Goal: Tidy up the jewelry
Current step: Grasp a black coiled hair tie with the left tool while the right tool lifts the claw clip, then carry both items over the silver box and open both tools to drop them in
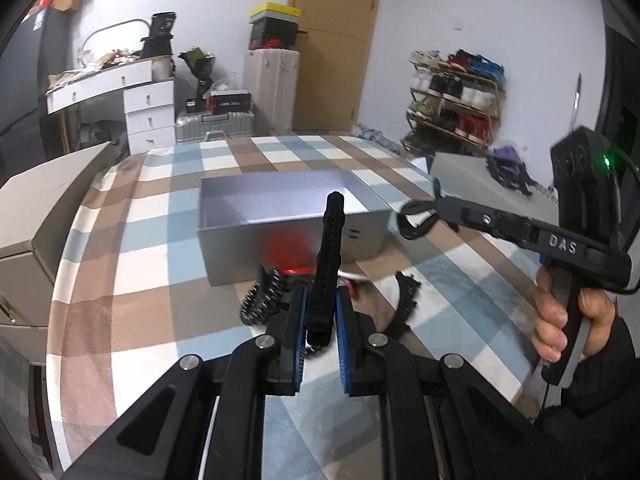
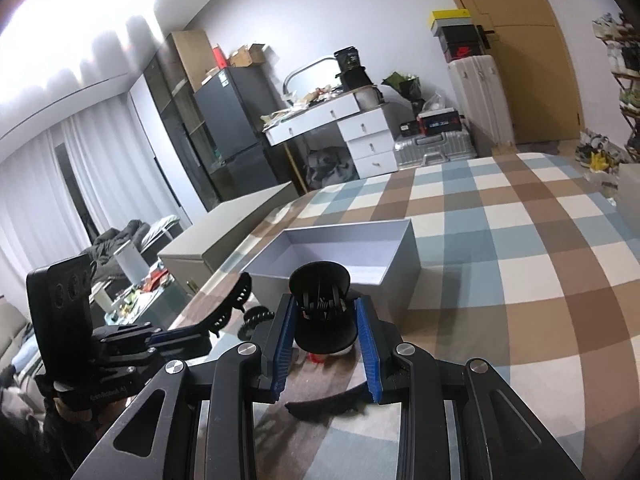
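I see L gripper (image 1: 320, 320) clamped on black hair clip (image 1: 329, 248); R gripper (image 2: 325, 316) pinching black claw clip (image 2: 322, 308) near grey box (image 2: 396, 256).

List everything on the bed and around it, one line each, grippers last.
Box: one, grey, open and empty, on the checked bedspread.
Hair clips: at least four, black; one long clip in the left gripper, one claw clip in the right gripper, one toothed clip and one curved clip lying in front of the box.
Red item: one, partly hidden behind the clips; cannot tell what.
Desk: one, white, cluttered, far wall.
Fridge: one, dark, left of the desk.
Suitcases: two, one white and upright, one silver lying flat.
Shoe rack: one, wooden, full.
Left gripper: shut on the long clip.
Right gripper: shut on the claw clip.
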`<state>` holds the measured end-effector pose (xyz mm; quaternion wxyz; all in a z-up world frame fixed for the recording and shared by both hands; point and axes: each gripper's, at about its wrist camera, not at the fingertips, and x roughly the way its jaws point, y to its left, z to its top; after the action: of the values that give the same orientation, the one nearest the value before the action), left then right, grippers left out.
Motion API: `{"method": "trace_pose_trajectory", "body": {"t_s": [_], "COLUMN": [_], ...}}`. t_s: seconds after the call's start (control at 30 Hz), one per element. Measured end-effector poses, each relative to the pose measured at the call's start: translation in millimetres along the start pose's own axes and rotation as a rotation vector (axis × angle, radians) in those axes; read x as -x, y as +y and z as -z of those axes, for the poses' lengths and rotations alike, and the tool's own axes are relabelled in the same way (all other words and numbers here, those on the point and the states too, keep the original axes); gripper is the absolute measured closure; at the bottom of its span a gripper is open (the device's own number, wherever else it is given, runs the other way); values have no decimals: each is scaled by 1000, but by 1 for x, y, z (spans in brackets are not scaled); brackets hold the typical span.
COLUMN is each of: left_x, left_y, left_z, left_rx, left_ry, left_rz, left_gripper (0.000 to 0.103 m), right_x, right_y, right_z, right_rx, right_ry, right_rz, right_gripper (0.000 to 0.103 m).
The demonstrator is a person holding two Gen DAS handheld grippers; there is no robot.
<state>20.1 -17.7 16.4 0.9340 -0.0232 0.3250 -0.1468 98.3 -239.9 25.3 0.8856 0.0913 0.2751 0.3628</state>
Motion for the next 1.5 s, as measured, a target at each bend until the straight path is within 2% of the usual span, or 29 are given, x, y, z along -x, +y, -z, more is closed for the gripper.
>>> {"method": "trace_pose_trajectory", "body": {"t_s": [0.6,1.03,1.13,1.5], "left_x": [-6,-22,-27,-49], "left_y": [22,32,35,42], "left_z": [-16,-34,-39,-51], "left_rx": [76,108,107,127], "left_ry": [-35,-37,-35,-17], "left_rz": [-45,-92,-119,-138], "left_gripper": [95,95,95,95], "right_x": [-11,-31,-40,-49], "right_y": [3,-1,-6,-21], "right_z": [-14,-45,-41,-35], "right_rx": [-37,-97,-117,-166], "right_ry": [-12,-56,-27,18], "right_rz": [-5,-9,-16,-10], "right_gripper": [73,73,73,73]}}
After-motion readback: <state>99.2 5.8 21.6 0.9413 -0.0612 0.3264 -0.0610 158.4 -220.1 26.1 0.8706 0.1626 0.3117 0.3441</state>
